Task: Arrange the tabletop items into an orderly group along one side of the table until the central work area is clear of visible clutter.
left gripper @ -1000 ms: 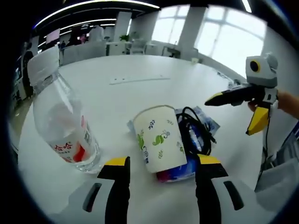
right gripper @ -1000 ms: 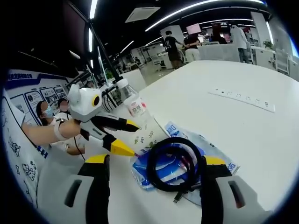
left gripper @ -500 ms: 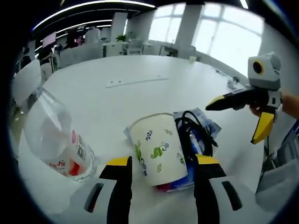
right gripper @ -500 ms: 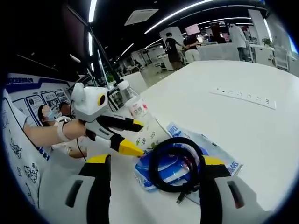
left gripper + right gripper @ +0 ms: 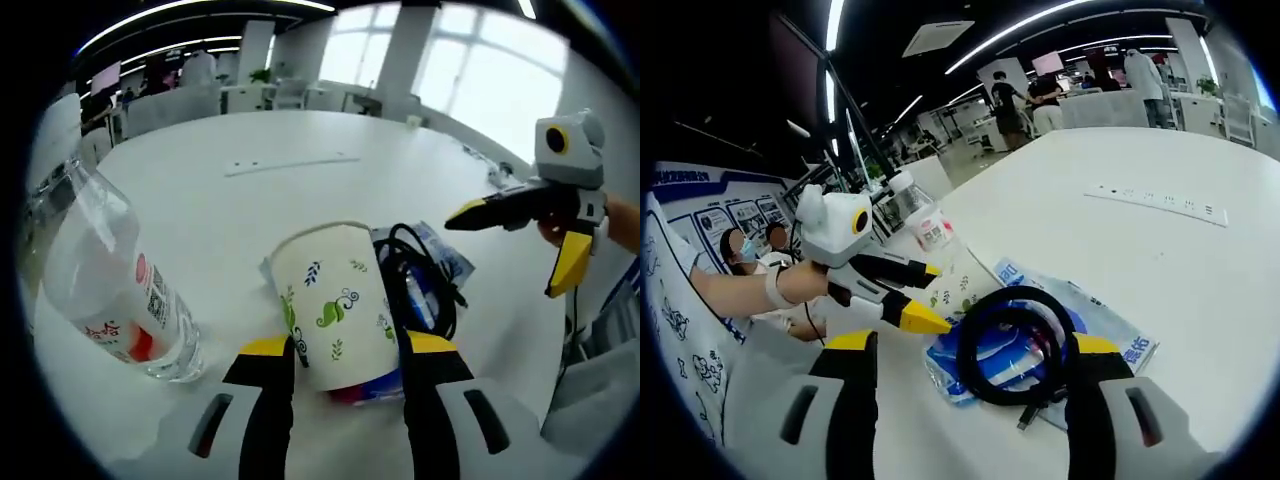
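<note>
My bench (image 5: 300, 190) lies open beyond the clutter. The bottle (image 5: 105, 285) is cut off near its edge. My left tool (image 5: 337, 352) brackets the paper cup (image 5: 330, 300), contact unclear. Right tool (image 5: 970, 345) released over cable (image 5: 1015, 345), hiding the packet (image 5: 1110, 335).

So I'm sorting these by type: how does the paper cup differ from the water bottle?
The paper cup is opaque white with leaf prints; the water bottle is clear plastic with a red-and-white label. The cup sits between the left hand-held gripper's jaws; the bottle stands off to their side. Both stand upright on the white table.
</note>
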`<state>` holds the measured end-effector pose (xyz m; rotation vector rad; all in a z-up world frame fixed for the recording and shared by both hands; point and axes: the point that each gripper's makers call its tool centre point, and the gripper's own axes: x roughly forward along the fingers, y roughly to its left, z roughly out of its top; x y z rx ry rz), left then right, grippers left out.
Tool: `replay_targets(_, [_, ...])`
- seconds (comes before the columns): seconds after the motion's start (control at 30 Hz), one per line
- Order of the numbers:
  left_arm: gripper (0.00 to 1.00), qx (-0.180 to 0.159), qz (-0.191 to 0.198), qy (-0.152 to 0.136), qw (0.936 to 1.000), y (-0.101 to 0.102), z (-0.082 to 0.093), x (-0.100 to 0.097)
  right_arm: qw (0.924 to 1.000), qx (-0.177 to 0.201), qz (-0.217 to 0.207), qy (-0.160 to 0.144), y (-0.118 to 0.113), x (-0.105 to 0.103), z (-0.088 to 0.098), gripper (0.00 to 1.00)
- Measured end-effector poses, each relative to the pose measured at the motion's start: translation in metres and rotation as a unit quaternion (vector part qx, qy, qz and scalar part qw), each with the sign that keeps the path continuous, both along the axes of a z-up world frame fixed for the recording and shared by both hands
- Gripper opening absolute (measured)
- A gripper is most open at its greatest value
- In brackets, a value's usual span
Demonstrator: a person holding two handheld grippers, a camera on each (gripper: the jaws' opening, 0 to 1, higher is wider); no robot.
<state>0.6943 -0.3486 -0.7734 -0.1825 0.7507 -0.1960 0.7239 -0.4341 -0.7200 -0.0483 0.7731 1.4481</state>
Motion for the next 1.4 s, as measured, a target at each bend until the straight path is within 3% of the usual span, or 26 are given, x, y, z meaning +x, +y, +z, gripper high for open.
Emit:
replay_targets(0.33, [0.37,-0.017,0.014,-0.006,0.9997,0.0,0.0,-0.001,1.0,-0.003,0.005,-0.001,0.004,-0.001,-0.001,0.75])
replay_targets(0.83, [0.35,-0.014,0.014,-0.036,0.9992,-0.001,0.007,-0.012,0.9999,-0.006,0.008,0.0,0.01,-0.006,-0.005,0.75])
replay_targets(1.0, [0.35,-0.023,0.025,-0.039,0.9986,0.006,0.002,-0.015,0.9999,-0.014,0.008,0.0,0.01,-0.006,-0.009,0.75])
replay_targets(1.4, [0.34,-0.022,0.015,-0.1,0.9946,0.013,0.006,-0.029,0.9998,0.003,0.004,0.019,0.019,-0.005,0.001,0.7])
